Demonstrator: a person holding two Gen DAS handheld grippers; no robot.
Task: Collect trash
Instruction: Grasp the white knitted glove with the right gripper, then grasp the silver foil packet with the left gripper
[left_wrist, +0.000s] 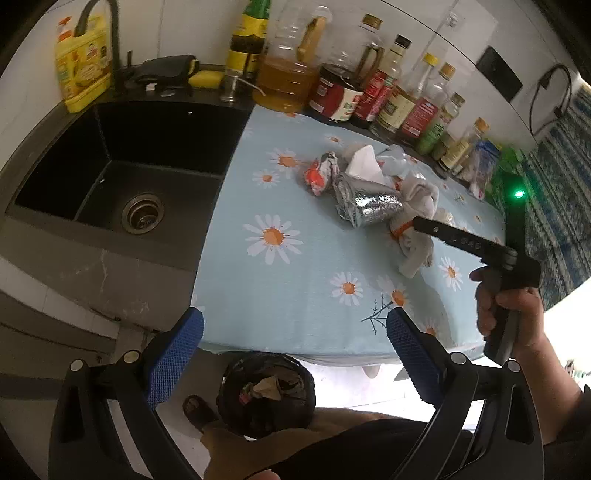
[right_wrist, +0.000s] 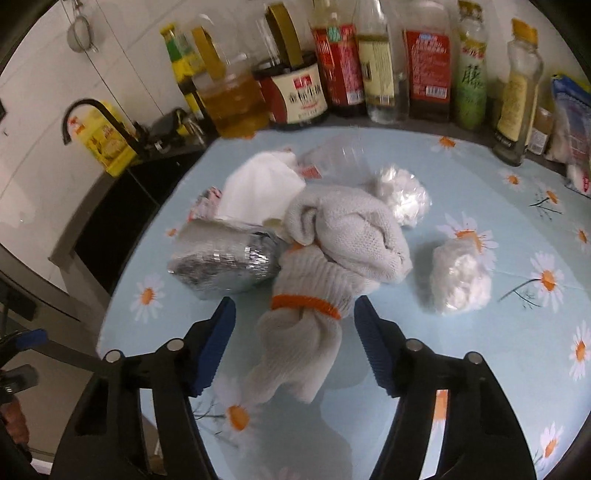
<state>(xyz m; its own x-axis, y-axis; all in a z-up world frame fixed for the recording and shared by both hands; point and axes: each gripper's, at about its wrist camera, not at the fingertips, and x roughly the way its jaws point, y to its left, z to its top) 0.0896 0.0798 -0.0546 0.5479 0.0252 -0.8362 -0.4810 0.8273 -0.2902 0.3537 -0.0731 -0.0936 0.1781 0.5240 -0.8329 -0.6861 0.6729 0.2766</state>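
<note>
A pile of trash lies on the daisy-print tablecloth (left_wrist: 280, 295): a white knitted glove (right_wrist: 347, 236) with an orange band, a silver foil wrapper (right_wrist: 225, 266), a white tissue (right_wrist: 258, 184), a red-and-white wrapper (left_wrist: 321, 173) and two crumpled clear plastic balls (right_wrist: 461, 280). My right gripper (right_wrist: 295, 332) stands astride the glove's banded cuff, with a small gap on each side, so it is open. In the left wrist view one of its fingers (left_wrist: 454, 238) reaches the glove (left_wrist: 417, 199). My left gripper (left_wrist: 295, 350) hangs open and empty over the table's near edge, above a black trash bag (left_wrist: 266, 395).
A dark sink (left_wrist: 122, 162) with a black faucet lies left of the table. Several oil and sauce bottles (left_wrist: 369, 92) line the back wall. A sandalled foot (left_wrist: 195, 410) stands beside the bag on the floor.
</note>
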